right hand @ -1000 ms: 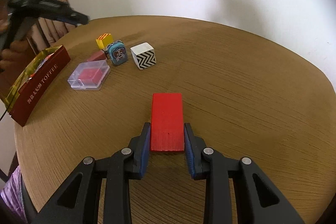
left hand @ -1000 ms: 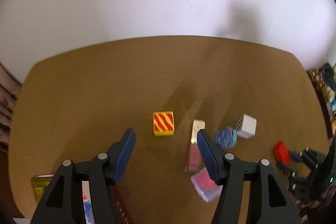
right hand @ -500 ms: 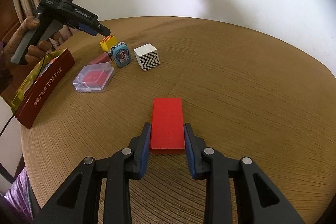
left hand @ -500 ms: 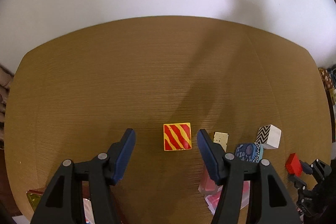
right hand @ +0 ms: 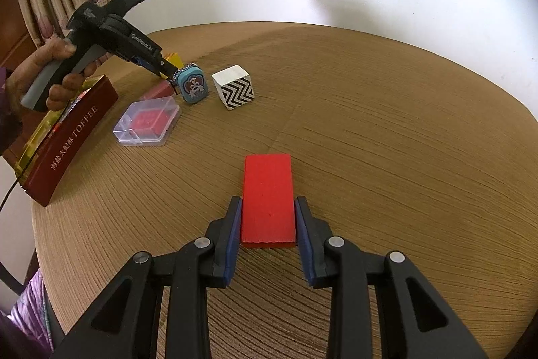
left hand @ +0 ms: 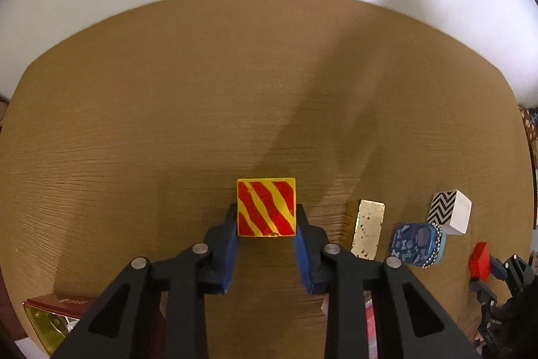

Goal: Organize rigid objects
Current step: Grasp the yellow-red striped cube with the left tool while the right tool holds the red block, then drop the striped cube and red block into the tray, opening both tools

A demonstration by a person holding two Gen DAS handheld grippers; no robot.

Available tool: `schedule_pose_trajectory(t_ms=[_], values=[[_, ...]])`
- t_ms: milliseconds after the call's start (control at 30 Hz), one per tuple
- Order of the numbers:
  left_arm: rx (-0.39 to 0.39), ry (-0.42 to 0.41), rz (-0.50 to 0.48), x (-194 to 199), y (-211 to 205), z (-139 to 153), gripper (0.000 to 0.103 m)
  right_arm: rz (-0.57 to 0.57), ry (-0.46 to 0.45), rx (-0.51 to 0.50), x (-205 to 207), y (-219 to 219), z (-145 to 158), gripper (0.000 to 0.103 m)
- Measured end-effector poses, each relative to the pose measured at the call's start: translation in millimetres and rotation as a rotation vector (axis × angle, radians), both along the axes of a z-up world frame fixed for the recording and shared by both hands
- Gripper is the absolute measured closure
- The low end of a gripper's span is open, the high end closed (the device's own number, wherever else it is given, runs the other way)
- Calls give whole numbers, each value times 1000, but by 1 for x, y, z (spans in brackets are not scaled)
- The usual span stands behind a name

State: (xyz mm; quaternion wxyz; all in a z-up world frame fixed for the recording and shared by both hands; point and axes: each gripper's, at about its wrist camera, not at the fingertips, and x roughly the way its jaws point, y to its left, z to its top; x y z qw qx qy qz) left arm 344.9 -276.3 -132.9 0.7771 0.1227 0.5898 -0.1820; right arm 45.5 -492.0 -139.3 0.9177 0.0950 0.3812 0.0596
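My left tongs (left hand: 267, 217) pinch the yellow cube with red wavy stripes (left hand: 266, 207) by its sides, probably seated flat on the round wooden table (left hand: 201, 106). Right tongs (right hand: 268, 217) clamp the flat red wooden block (right hand: 268, 195); the others sit at ten o'clock.

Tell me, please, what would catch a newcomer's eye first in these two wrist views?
Probably the yellow block with red stripes, clamped between the left gripper fingers near the middle of the round wooden table. Next, the flat red block, held the same way by the right gripper at the near side of the table. Between them, the black-and-white zigzag cube stands out.
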Motion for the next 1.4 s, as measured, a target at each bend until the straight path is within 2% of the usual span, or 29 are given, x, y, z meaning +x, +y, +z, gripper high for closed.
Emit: schedule_pose_trajectory(t_ms=[133,200,433,533,667,767,867,1067,1267,1400], values=[[-76,5,42,-7,15,11,73,-2,0,-2,1,1,0,74],[-93,-32,58,-21,24,26,73,-1,0,-3,1,1,-1,74],[-191,-130,104,-103,67,83,73,-2,2,-11,2,3,-1,74],[-216,-124,141,-139,104,94,73,-2,6,-21,4,5,-1,75],[-162,-91,196,-184,153,84,73,-4,12,-40,5,9,-1,75],[-127,-79,220,-215,178,68,73,-14,23,-63,10,15,0,75],[-90,-85,225,-229,190,58,73,-37,37,-51,8,12,2,75],[-70,-77,169,-240,180,41,72,-65,54,-18,6,17,4,76],[-25,-135,126,-239,165,40,72,-71,57,16,1,24,12,76],[-104,-174,172,-250,179,53,68,-41,18,63,-6,37,35,76]])
